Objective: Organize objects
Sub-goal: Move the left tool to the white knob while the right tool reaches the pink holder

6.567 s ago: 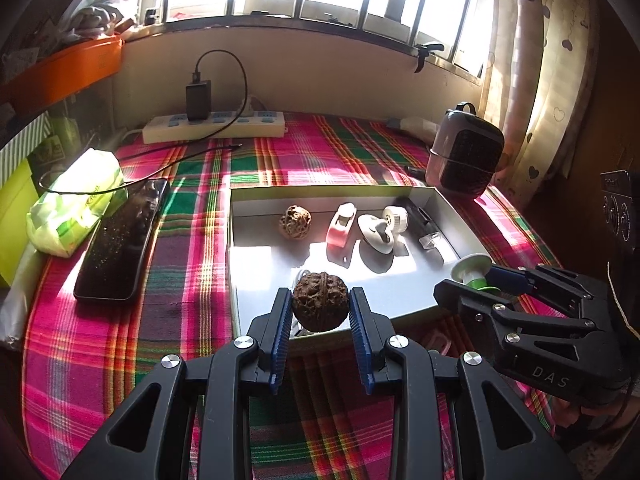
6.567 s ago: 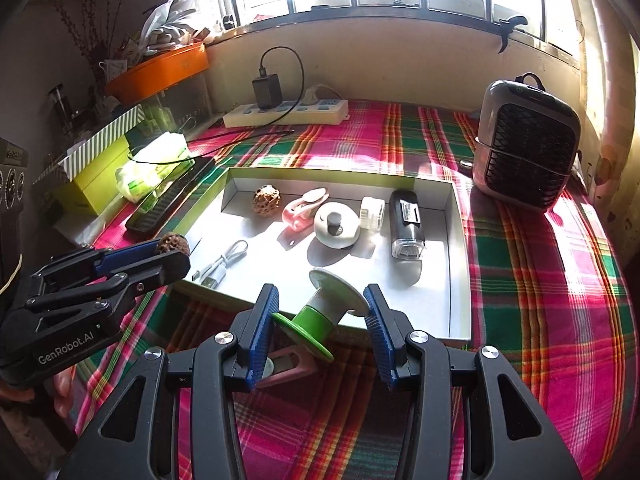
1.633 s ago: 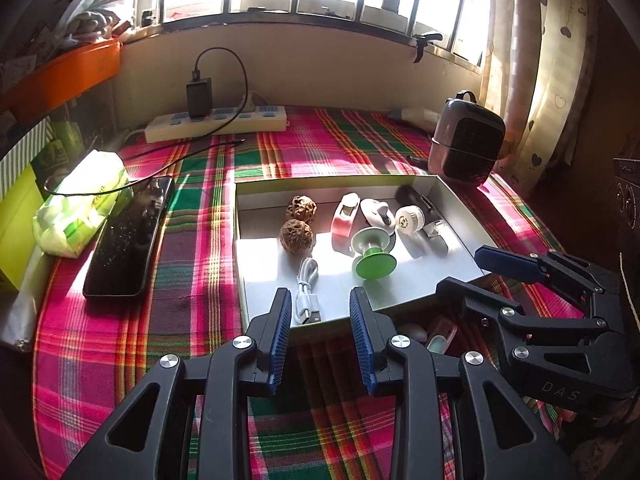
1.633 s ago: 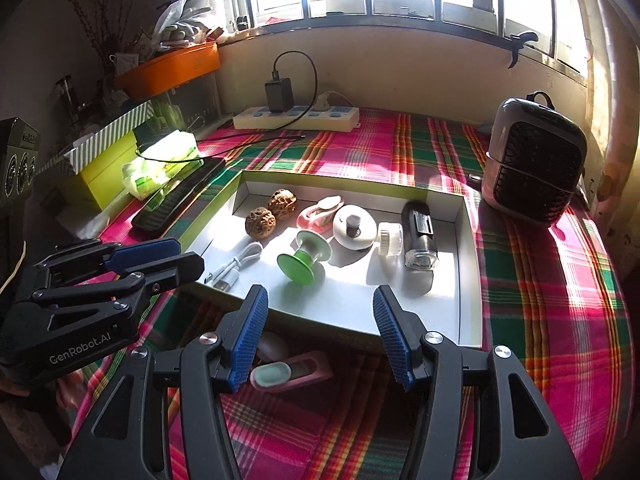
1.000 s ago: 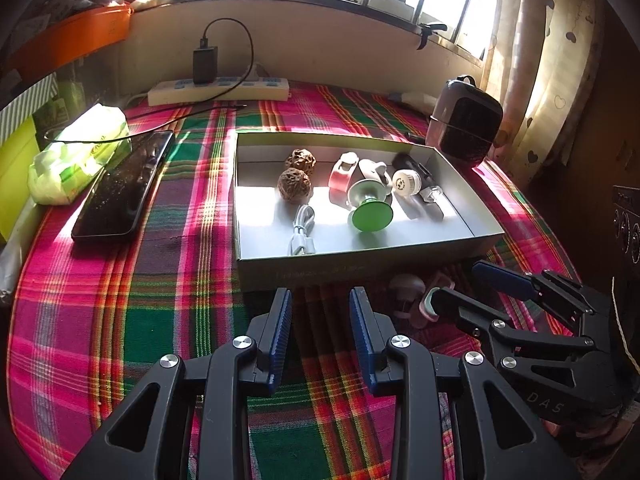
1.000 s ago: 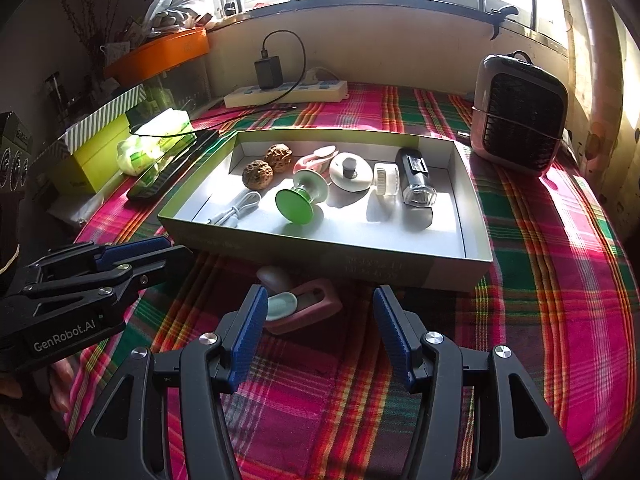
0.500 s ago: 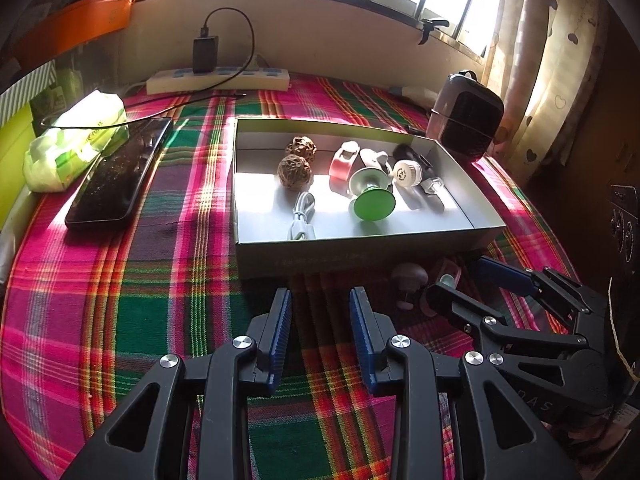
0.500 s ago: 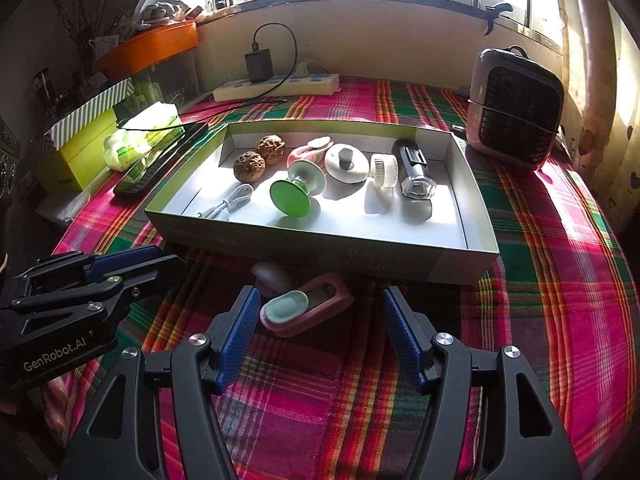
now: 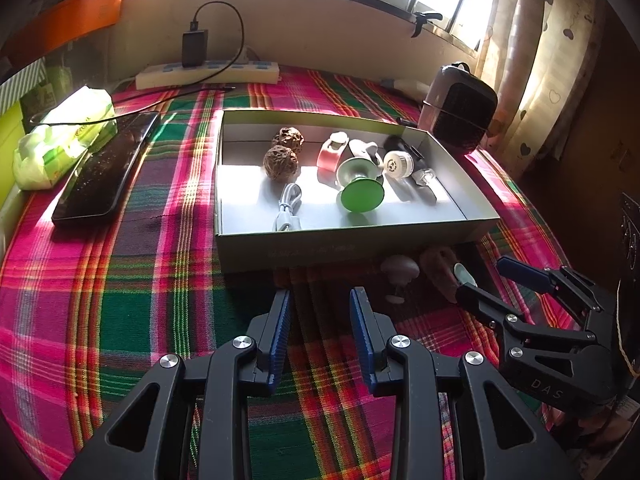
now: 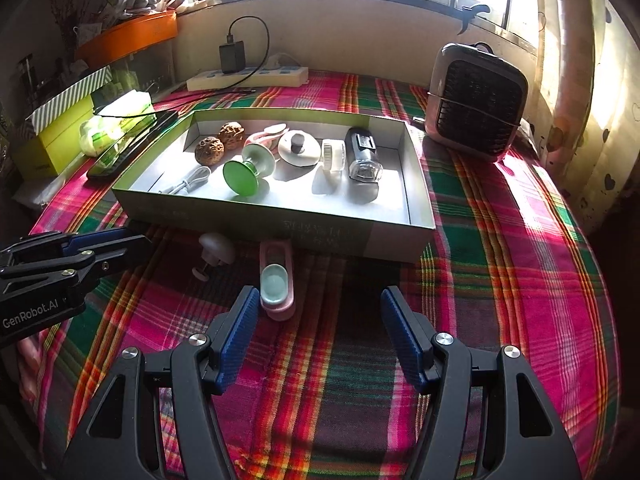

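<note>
"GenRobot.AI" on the left claw (image 10: 72,258), "DAS" on the right claw (image 9: 500,284)

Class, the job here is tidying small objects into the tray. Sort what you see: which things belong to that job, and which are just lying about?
Job:
shallow grey cardboard tray
pink oblong case with pale green cap
white mushroom-shaped knob
open right tongs

Lying about:
white power strip
small grey heater
black phone
</note>
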{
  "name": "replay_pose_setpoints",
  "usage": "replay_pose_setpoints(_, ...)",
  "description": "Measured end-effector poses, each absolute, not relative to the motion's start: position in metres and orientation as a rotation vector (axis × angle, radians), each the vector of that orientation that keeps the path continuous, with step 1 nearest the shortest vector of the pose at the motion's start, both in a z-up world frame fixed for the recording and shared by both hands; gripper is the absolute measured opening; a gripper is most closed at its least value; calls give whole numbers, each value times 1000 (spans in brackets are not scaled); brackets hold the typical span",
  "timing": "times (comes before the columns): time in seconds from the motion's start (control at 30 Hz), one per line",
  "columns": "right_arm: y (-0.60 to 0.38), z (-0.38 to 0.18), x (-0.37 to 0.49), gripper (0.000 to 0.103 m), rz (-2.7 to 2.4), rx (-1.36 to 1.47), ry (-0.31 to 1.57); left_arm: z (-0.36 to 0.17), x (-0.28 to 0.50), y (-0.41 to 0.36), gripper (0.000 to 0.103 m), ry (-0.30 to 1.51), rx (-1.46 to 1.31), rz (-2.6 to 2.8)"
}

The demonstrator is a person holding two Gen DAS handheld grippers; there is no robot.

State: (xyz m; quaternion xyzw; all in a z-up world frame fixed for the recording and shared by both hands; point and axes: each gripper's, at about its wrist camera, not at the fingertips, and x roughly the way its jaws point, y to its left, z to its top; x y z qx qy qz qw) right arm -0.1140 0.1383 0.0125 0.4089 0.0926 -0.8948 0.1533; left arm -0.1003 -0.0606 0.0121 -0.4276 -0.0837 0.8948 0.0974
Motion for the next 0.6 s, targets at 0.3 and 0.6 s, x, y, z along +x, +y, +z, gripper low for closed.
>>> replay_pose_setpoints(0.3,140,10,-115,64,-2503,1163,223,10,-103,-50,28,-240,-1273,2609)
replay_pose_setpoints(0.6,121,0,-126,64,-2415,1177,296,8,-107,-40,28,-224,-1290,2585)
